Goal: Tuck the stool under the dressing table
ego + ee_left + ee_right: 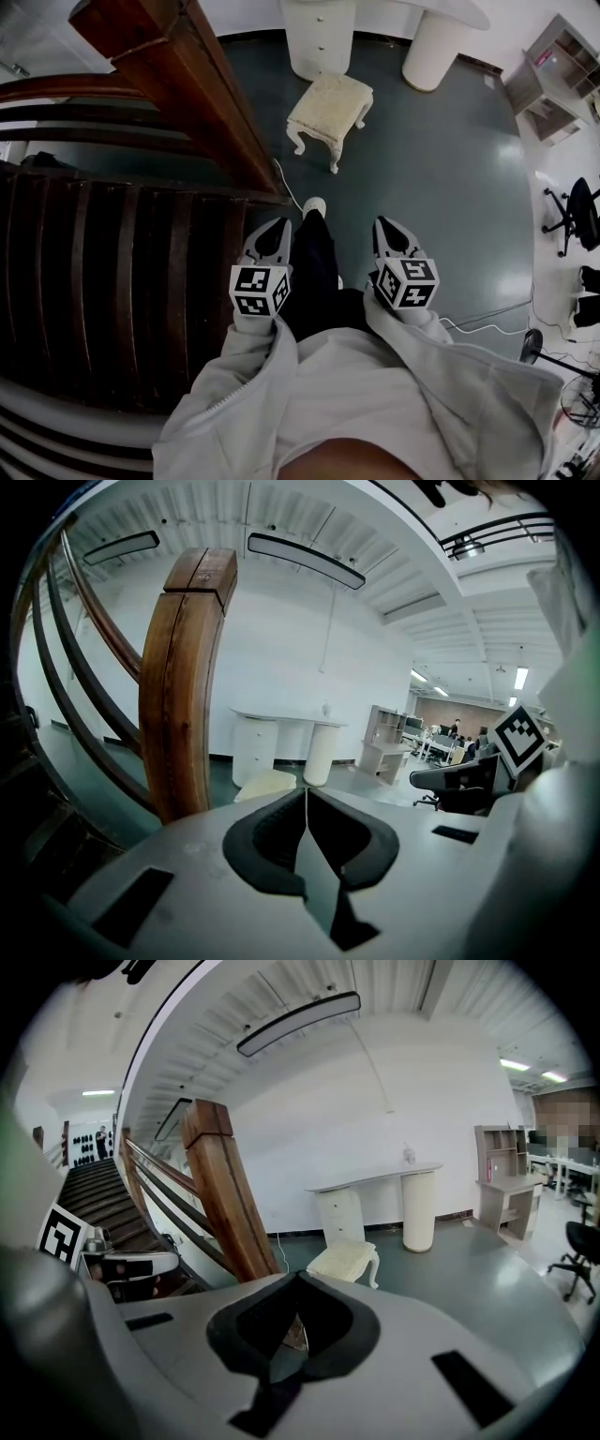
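Green floor (441,169) bears cream stool (328,105) just before dressing table (321,33).

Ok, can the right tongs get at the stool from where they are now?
Probably not from here: the stool stands well ahead by the dressing table, far from the right tongs, which are shut and empty. The floor between looks open, so walking closer should do it.

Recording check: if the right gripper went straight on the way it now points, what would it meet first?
Probably the bare dark green floor, short of the cream cushioned stool. Beyond the right gripper lies open floor, then the stool. Depth is unclear, so it might reach the stool instead.
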`<state>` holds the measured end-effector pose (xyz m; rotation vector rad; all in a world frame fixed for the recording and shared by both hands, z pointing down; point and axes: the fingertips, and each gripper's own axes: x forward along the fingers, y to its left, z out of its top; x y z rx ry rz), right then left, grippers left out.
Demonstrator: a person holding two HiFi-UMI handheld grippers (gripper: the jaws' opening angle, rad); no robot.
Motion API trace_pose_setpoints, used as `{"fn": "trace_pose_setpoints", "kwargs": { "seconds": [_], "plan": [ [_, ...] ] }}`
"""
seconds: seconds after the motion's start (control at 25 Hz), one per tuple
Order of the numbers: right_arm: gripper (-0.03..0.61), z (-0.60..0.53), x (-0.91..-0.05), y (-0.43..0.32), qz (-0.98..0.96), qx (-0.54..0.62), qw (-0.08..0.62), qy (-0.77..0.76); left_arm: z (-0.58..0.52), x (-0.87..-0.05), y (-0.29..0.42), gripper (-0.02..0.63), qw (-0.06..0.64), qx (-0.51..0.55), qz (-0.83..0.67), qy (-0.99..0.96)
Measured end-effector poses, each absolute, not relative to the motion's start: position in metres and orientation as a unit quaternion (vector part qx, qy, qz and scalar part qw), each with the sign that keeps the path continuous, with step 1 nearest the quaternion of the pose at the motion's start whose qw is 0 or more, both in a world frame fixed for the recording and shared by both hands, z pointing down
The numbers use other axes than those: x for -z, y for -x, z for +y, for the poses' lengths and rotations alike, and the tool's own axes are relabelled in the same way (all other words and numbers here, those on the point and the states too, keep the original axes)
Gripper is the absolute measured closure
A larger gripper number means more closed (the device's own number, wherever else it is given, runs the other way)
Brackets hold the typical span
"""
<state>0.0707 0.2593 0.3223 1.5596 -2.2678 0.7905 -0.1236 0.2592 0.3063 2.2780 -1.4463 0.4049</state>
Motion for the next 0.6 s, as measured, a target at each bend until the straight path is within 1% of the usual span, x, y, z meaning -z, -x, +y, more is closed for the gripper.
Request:
{"fn": "trace_pose_setpoints", "kwargs": {
  "seconds": [0.32, 0.6],
  "plan": [
    [0.529, 0.22, -0.323, -0.063, -0.789, -0.264, 0.134, -0.538, 0.219, -0.312, 0.122, 0.594, 0.2, -0.146, -0.508, -0.825],
    [0.529, 0.161, -0.322, -0.051, -0.793, -0.263, 0.126, -0.534, 0.163, -0.315, 0.126, 0.594, 0.193, -0.162, -0.499, -0.83]
  ]
}}
